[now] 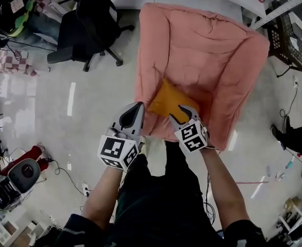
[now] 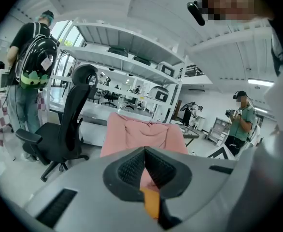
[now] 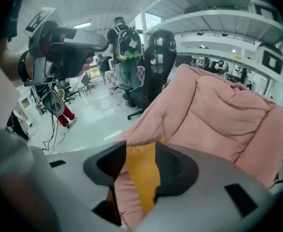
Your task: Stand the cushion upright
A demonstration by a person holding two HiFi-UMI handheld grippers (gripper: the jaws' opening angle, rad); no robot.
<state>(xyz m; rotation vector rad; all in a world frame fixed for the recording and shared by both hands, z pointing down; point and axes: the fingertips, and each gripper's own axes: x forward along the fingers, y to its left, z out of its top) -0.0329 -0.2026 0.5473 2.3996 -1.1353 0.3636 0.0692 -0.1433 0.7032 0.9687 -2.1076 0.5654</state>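
An orange cushion (image 1: 170, 101) lies flat on the seat of a pink padded armchair (image 1: 202, 50), near its front edge. My right gripper (image 1: 184, 113) hovers over the cushion's near corner, its jaws open. In the right gripper view (image 3: 141, 154) the cushion (image 3: 141, 178) shows in the gap between the pads, with the armchair (image 3: 219, 115) behind. My left gripper (image 1: 133, 112) sits just left of the cushion at the seat's front edge, its tips together and empty. In the left gripper view (image 2: 145, 153) the armchair (image 2: 141, 132) stands ahead and a strip of cushion (image 2: 152, 203) shows below the tips.
A black office chair (image 1: 86, 24) stands left of the armchair. A person with a backpack (image 2: 33, 62) is beyond it, and another person (image 2: 240, 122) stands at the right. A black crate (image 1: 287, 35) is at the right; cables and a red-and-black device (image 1: 17, 174) lie on the floor at the left.
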